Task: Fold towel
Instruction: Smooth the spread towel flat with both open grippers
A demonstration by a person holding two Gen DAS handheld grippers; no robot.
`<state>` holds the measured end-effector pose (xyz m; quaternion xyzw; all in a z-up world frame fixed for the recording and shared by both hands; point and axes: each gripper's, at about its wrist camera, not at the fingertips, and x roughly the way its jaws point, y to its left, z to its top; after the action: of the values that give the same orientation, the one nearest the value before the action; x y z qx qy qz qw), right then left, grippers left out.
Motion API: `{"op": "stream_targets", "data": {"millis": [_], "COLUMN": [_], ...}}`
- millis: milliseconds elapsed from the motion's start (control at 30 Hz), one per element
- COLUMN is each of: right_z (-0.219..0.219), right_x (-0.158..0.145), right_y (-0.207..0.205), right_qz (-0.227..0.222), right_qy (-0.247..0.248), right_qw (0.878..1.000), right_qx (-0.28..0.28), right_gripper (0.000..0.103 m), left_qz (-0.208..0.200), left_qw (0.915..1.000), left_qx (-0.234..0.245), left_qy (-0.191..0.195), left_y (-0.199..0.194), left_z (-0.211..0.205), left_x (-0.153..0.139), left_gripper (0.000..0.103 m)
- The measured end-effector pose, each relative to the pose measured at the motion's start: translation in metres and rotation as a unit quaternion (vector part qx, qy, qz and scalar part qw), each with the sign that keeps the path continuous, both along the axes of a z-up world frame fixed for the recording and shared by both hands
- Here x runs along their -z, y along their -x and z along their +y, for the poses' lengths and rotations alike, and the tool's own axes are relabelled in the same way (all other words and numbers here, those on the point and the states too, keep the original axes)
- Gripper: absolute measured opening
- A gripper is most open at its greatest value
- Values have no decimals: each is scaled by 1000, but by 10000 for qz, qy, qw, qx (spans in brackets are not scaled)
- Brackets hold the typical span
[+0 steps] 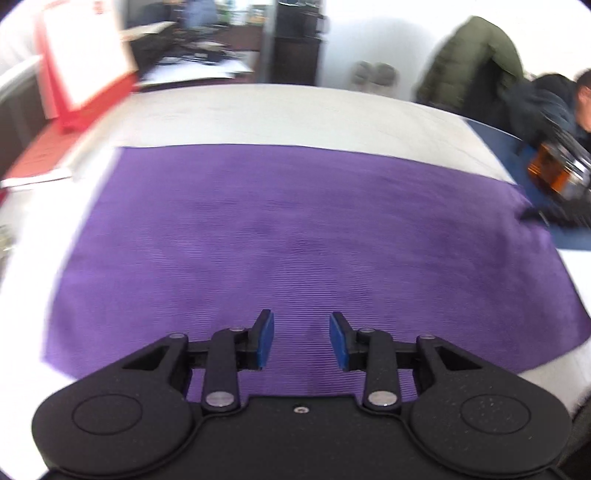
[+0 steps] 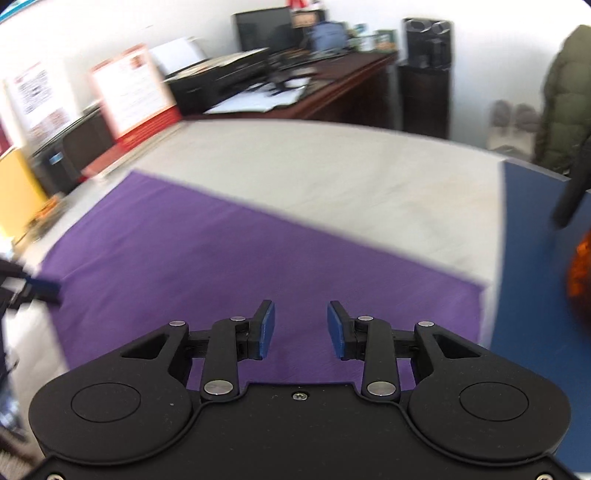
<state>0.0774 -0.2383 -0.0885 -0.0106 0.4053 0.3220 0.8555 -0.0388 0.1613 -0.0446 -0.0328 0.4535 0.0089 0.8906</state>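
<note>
Purple towel (image 1: 280, 229) is lying flat on the pale table cover (image 1: 280, 114), spreading just ahead of both grippers. Left gripper (image 1: 302, 341) and right gripper (image 2: 301, 330) are hovering over its near edge, jaws partly apart, nothing btwn them. Red-white poster (image 2: 133, 92) text is blurring out, unreadable.

A white cloth (image 2: 354, 177) covers the desk, with a blue mat (image 2: 524, 280) at its right edge. Behind stand a red-and-white sign (image 2: 136, 96), a dark wooden table (image 2: 332, 85) with papers and a monitor (image 2: 264, 31), and a green coat (image 1: 472, 62).
</note>
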Motion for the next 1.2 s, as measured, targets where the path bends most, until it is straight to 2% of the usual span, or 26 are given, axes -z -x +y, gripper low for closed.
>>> {"op": "stream_targets", "data": {"millis": [100,233,367,567,667,967,1200], "right_z": [24,60,88,111,115,120,102], "right_x": [3,0,-2,1,2,-5,0], "right_y": [23,48,66,78,80,77,78], "right_qz": [199,91,70,119,112,117,199], "right_qy": [69,603,962,1473,1616,1778,1773], "right_qw": [9996,9974,9939,9867,9846,9828,9833], "right_qx": [-192,-379,-544,-680,-665,-478,-358], "right_gripper": [31,31,31,31,35,37,37], "left_qz": [4,89,7,-230,-307,-451,-427], "left_qw": [9996,9990,9990,9991,9989,9980,9951], "left_qx": [-284,-403,-398,-253,-255,-319,-812], "left_qy": [-45,-153,-191,-252,-258,-309,-363], "left_y": [-4,-15,-17,-12,-14,-10,7], "left_z": [37,69,85,91,99,108,102], "left_x": [6,22,36,39,41,44,45], "left_gripper": [31,31,31,34,34,35,36]}}
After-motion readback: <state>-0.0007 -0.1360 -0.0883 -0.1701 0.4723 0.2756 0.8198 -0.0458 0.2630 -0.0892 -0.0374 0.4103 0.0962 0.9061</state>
